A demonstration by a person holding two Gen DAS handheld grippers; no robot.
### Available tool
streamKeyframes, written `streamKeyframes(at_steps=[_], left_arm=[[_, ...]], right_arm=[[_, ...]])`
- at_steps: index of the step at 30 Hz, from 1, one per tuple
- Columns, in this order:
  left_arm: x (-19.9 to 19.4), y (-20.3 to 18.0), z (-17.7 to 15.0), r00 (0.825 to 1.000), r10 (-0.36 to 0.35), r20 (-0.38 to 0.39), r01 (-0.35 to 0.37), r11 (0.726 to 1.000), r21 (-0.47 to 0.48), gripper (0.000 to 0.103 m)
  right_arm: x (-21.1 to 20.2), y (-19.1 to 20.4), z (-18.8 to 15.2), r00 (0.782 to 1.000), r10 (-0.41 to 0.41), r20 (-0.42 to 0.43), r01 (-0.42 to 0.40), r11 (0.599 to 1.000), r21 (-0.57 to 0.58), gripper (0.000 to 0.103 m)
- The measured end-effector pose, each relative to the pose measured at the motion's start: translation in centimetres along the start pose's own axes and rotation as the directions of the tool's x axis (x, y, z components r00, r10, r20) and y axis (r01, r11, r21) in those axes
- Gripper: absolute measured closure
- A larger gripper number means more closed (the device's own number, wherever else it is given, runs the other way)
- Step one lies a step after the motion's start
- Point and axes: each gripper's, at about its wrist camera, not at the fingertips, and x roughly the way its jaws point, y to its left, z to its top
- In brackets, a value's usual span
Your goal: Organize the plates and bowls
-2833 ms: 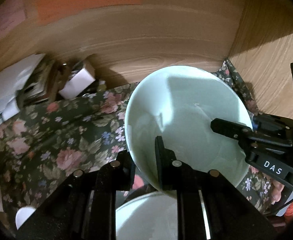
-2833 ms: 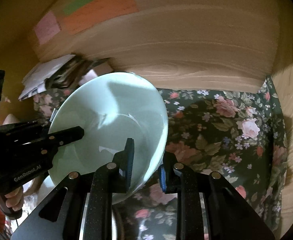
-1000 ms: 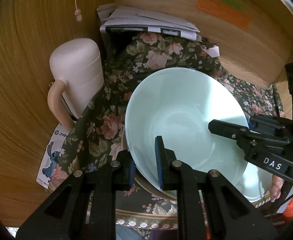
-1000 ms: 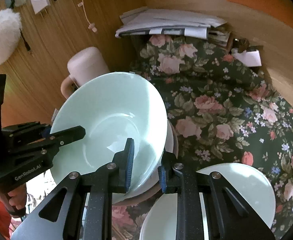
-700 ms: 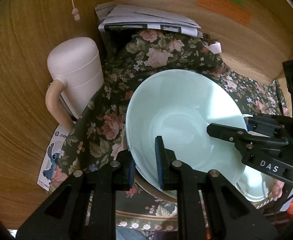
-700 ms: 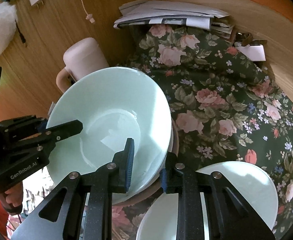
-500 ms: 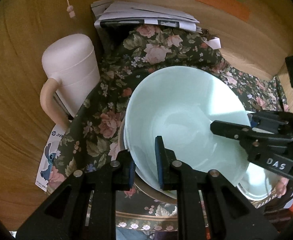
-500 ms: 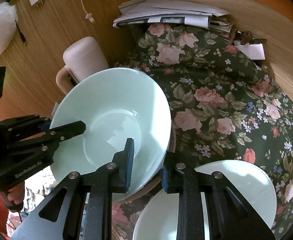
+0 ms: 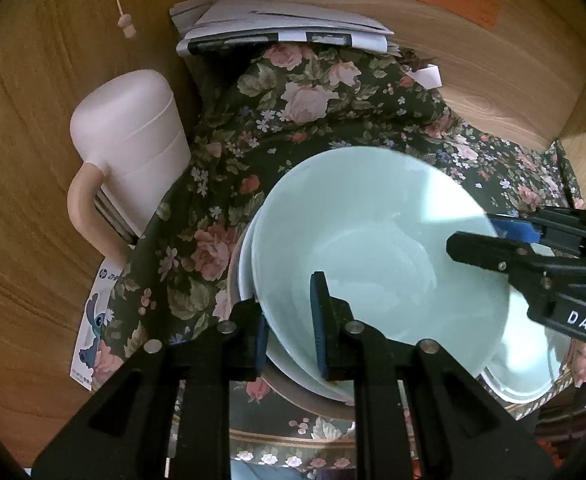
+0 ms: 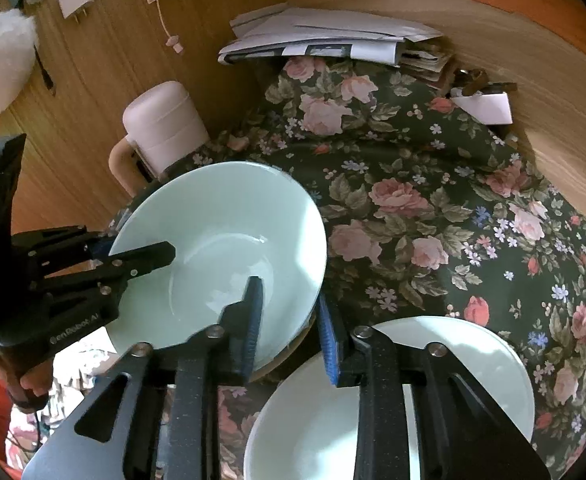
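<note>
A pale green bowl [image 9: 377, 248] sits nested in another pale green bowl [image 9: 247, 276] on a brown plate [image 9: 293, 394]. My left gripper [image 9: 289, 320] straddles its near rim, jaws slightly apart around the wall. My right gripper [image 10: 289, 312] straddles the rim on the other side [image 10: 221, 240], jaws parted a little wider than the wall. A second pale bowl [image 10: 393, 392] stands on the floral cloth under my right gripper. Each gripper shows in the other's view.
A pink lidded mug [image 9: 133, 140] stands by the wooden left wall. A stack of papers [image 9: 281, 28] lies at the back corner. A floral cloth [image 10: 433, 184] covers the shelf. Wooden walls close in at left, back and right.
Both grippers carried the bowl left and down from in front of the back wall into the bowl on the plate. The jaws of both have widened on the rim.
</note>
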Motion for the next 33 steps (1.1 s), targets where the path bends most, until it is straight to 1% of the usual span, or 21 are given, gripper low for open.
streamKeyframes(at_steps=[1,3,6,12,13,15,16,17,20,24,29,33], left_arm=[[0.0,-0.1,0.1,1.000,0.001,-0.003,-0.001,1.000,0.000,0.082],[0.0,-0.1,0.4,1.000,-0.010,-0.012,0.010,1.000,-0.002,0.074],[-0.1,-0.3,0.7,1.000,-0.009,-0.012,0.009,1.000,-0.005,0.068],[-0.5,-0.1,1.2,1.000,-0.012,-0.010,0.012,1.000,-0.015,0.067],[-0.8,0.0,1.3,1.000,-0.007,0.002,0.007,1.000,-0.017,0.067],[-1.7,0.1,1.5,0.998,0.029,0.051,-0.029,1.000,-0.006,0.057],[-2.4,0.2,1.6,0.996,0.028,0.080,-0.028,1.000,-0.003,0.055],[-3.0,0.4,1.7,0.995,0.020,0.096,-0.019,1.000,-0.006,0.050],[-3.5,0.8,1.7,0.995,0.019,0.102,-0.018,1.000,-0.018,0.049],[-2.8,1.5,0.9,0.997,0.023,0.068,-0.021,0.999,-0.030,0.049],[-0.9,2.5,-0.7,1.000,-0.016,0.001,0.016,0.997,-0.080,0.049],[0.0,2.6,-1.7,0.998,-0.046,-0.032,0.042,0.994,-0.101,0.049]], right_arm=[[0.0,0.0,0.0,1.000,-0.004,0.005,0.004,1.000,-0.001,0.071],[0.0,0.0,0.0,1.000,-0.005,0.006,0.005,1.000,-0.001,0.066],[0.0,0.0,0.0,1.000,-0.013,0.012,0.013,1.000,0.002,0.062],[-0.4,-0.1,0.1,1.000,-0.019,0.023,0.019,1.000,0.001,0.060],[-0.4,0.0,0.1,0.999,-0.021,0.025,0.021,1.000,0.001,0.060],[-0.5,-0.1,0.2,0.999,-0.020,0.027,0.020,1.000,0.001,0.060],[-0.5,0.0,0.2,0.999,-0.021,0.029,0.021,1.000,0.003,0.060],[-0.5,0.0,0.2,0.999,-0.021,0.030,0.021,1.000,0.004,0.060],[-0.5,0.0,0.3,0.999,-0.021,0.031,0.021,1.000,0.002,0.060],[-0.1,0.0,0.2,1.000,-0.019,0.020,0.019,1.000,-0.001,0.060],[1.1,-0.2,0.0,1.000,-0.021,-0.017,0.021,1.000,-0.004,0.060],[2.0,-0.4,0.0,0.999,-0.008,-0.048,0.008,1.000,0.001,0.060]])
